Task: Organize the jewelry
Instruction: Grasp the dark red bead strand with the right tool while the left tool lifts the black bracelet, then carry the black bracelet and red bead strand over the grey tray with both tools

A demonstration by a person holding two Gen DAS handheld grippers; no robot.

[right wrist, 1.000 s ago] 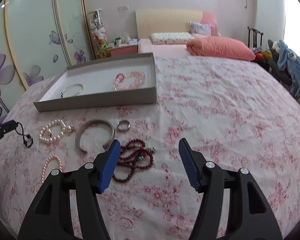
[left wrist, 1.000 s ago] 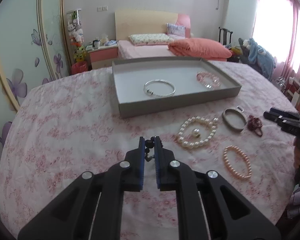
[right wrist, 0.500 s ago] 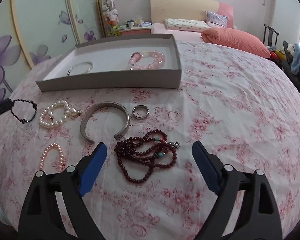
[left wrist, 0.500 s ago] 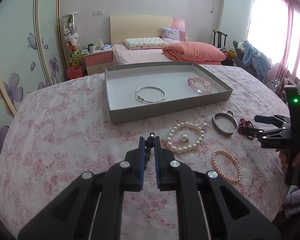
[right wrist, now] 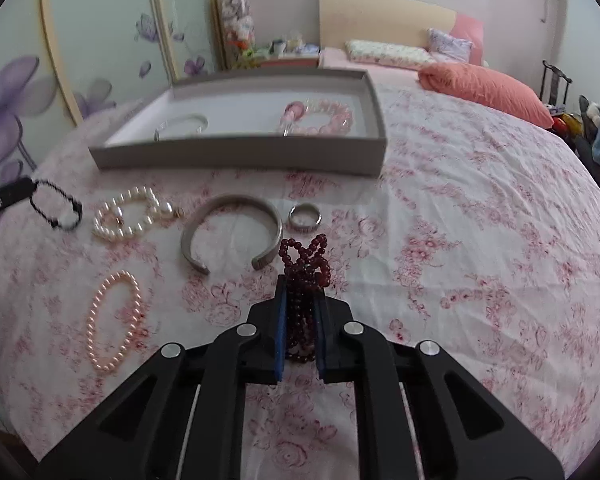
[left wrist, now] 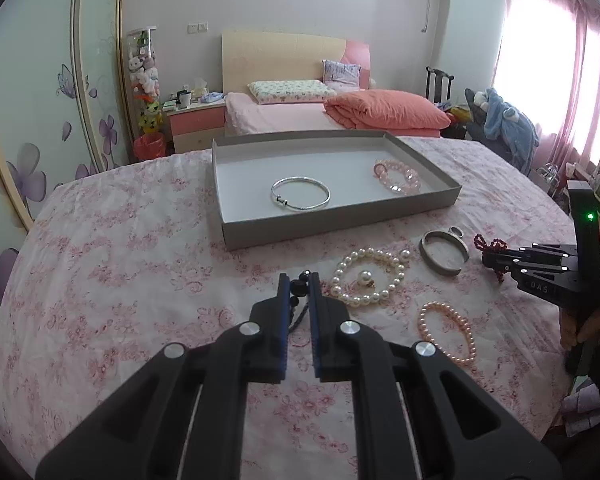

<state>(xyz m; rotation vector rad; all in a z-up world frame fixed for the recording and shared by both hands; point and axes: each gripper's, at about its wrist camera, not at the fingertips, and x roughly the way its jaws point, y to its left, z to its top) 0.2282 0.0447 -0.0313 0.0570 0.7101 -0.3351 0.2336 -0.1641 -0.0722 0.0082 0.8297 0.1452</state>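
Observation:
My left gripper [left wrist: 299, 280] is shut on a black bead bracelet [left wrist: 299, 289], held above the floral cloth; the bracelet also shows in the right wrist view [right wrist: 56, 208]. My right gripper [right wrist: 300, 286] is shut on a dark red bead necklace [right wrist: 305, 264] and also shows in the left wrist view [left wrist: 496, 258]. The grey tray [left wrist: 340, 226] holds a silver bangle [left wrist: 300, 194] and a pink crystal bracelet [left wrist: 398, 178]. On the cloth lie a white pearl bracelet [left wrist: 366, 278], a pink pearl bracelet [left wrist: 446, 332], a grey cuff bangle [right wrist: 230, 232] and a silver ring [right wrist: 305, 216].
The round table carries a pink floral cloth [left wrist: 120, 264]. Behind it stand a bed with an orange quilt [left wrist: 384, 114], a nightstand [left wrist: 196, 120] and a wardrobe with purple flowers [left wrist: 32, 120]. A window with pink curtains [left wrist: 580, 60] is at the right.
My right gripper has closed on the dark red necklace and lifted it off the cloth. My left gripper has kept hold of the black bracelet and drawn back slightly from the tray.

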